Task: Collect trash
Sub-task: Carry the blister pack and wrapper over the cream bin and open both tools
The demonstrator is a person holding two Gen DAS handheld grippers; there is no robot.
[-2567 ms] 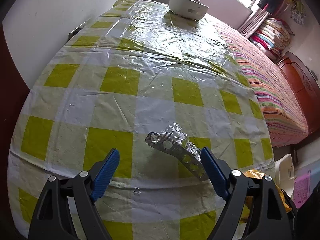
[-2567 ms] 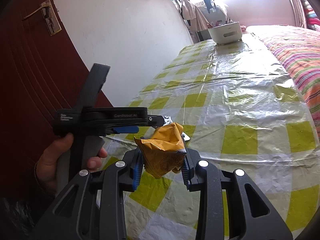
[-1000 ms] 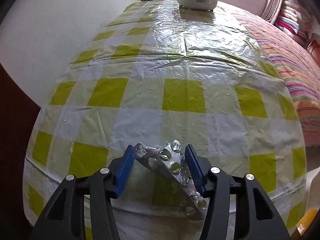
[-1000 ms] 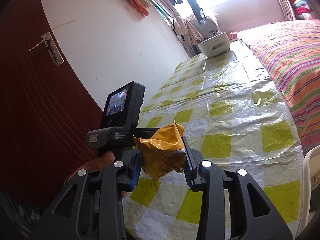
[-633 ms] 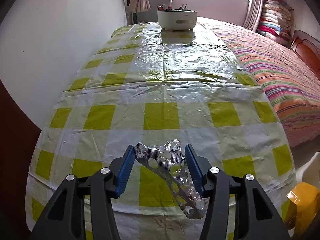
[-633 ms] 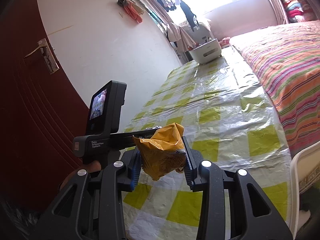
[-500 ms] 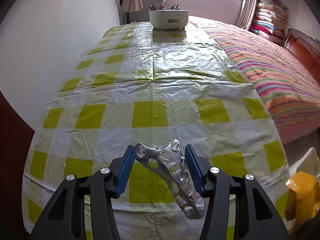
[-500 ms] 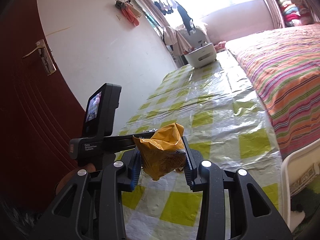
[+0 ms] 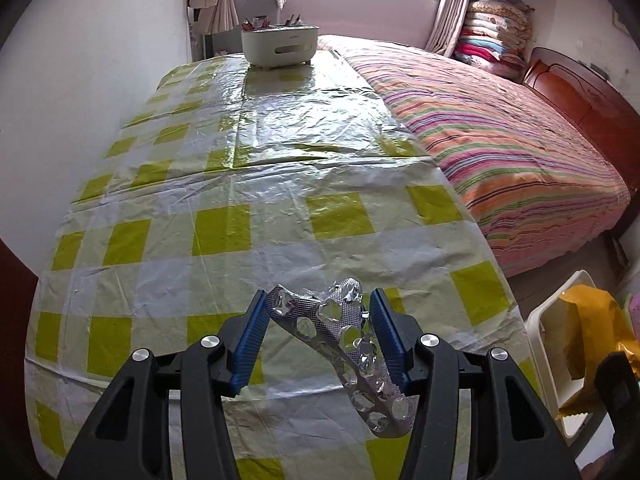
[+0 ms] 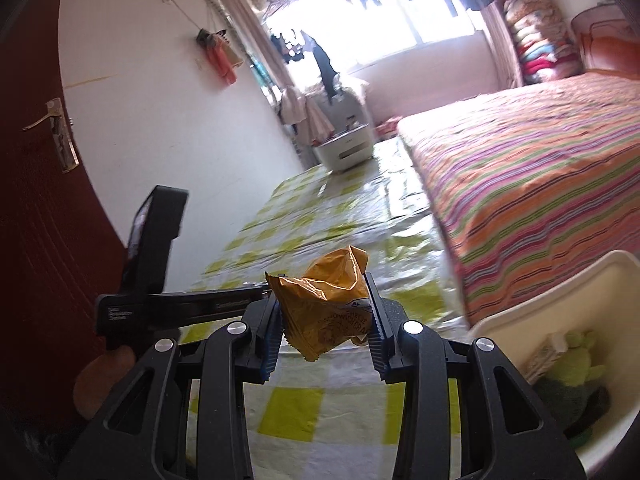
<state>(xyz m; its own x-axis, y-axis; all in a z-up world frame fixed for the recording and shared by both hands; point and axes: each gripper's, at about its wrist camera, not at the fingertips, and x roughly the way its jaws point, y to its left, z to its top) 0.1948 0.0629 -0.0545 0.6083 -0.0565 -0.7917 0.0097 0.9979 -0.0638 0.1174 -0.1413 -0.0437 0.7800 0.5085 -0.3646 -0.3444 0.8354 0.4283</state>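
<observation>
Left tongs (image 9: 318, 318) pinching a crumpled silver blister pack (image 9: 340, 344), held above the near edge of a counter (image 9: 248, 184) draped in yellow-checked plastic. Right tongs (image 10: 323, 318) clamped on a crumpled orange snack wrapper (image 10: 326, 314), raised beside a white bin (image 10: 520, 304) at the counter's end. White tub (image 9: 280, 46) at the counter's far end; striped bed (image 9: 500, 152) alongside.
</observation>
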